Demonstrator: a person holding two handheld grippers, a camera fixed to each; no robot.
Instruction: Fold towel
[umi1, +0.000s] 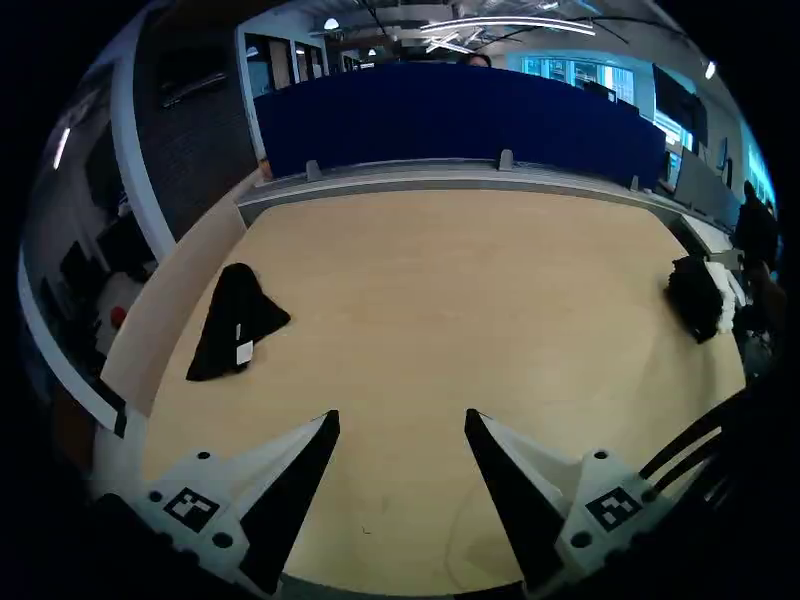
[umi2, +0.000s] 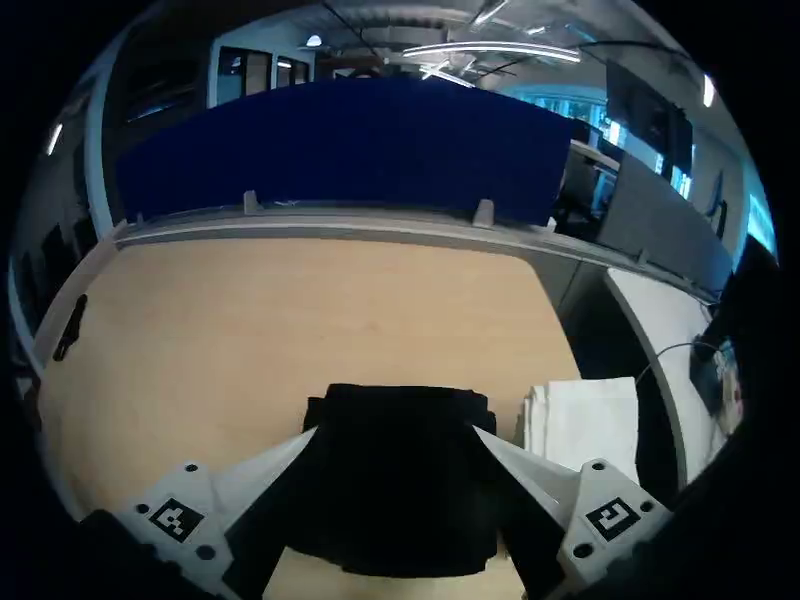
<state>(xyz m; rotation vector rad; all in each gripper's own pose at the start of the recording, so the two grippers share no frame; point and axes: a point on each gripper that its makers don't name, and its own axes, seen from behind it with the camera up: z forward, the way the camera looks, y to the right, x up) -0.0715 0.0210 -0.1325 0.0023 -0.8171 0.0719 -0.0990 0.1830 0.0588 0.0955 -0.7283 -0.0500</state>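
- Right gripper (umi2: 395, 430) fingers stand wide, straddling the folded black towel (umi2: 400, 480) at the near edge of the desk (umi2: 250, 320), probably lined up to tidy it.
- Left gripper (umi1: 400, 415), equally wide, hovers empty over bare wood.
- White stack (umi2: 585, 420) sits just beside the towel, likely finished pieces.
- Black cloth (umi1: 235, 320) lies crumpled near the left edge, unfolded.

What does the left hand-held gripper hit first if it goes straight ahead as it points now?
Probably nothing nearby: the left hand-held gripper points across bare table. The black towel lies off to its left. First obstacle looks like the blue partition at the far edge; depth is unclear.
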